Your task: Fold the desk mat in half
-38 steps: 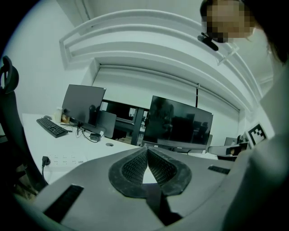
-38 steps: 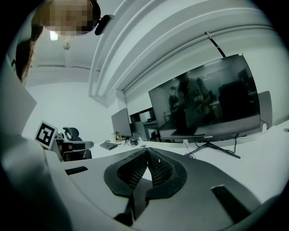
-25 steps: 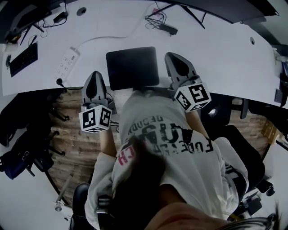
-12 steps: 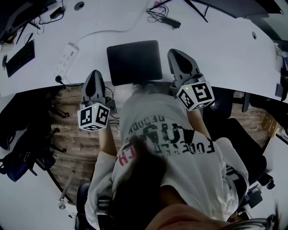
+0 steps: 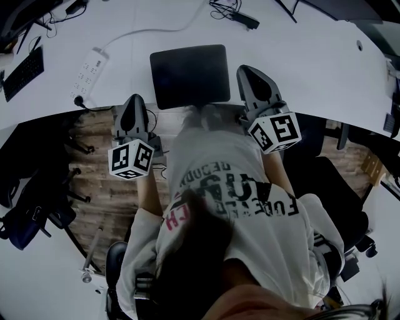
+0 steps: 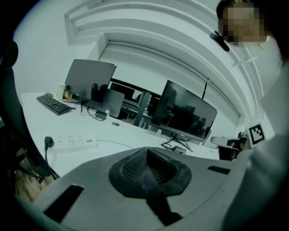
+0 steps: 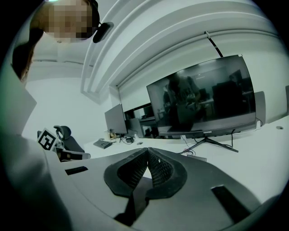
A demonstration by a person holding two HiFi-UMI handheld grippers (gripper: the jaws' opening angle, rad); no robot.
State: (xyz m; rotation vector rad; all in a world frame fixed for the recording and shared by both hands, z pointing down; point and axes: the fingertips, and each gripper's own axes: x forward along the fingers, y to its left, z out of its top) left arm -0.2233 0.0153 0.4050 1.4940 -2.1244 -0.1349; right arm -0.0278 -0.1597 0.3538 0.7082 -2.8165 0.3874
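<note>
The black desk mat (image 5: 189, 75) lies flat as a small rectangle on the white desk (image 5: 312, 75), close to its front edge. My left gripper (image 5: 133, 105) hangs at the desk's edge, left of the mat and a little short of it, with its jaws shut on nothing. My right gripper (image 5: 249, 72) hovers just past the mat's right edge, its pads meeting at the tip and empty. In the left gripper view the left gripper (image 6: 146, 151) points over the desk, and in the right gripper view the right gripper (image 7: 147, 151) does the same. Neither gripper view shows the mat.
A power strip (image 5: 89, 65) with its cord and a keyboard (image 5: 22, 65) lie at the desk's left. Cables (image 5: 234, 14) sit behind the mat. Monitors (image 6: 183, 113) (image 7: 203, 99) stand at the back. An office chair (image 5: 325, 194) stands behind my right side, over wooden floor (image 5: 106, 194).
The left gripper has sunk a little and drawn back from the desk edge, rolling slightly. The right gripper has hardly moved. The head view has tipped, so the mat sits higher in the picture.
</note>
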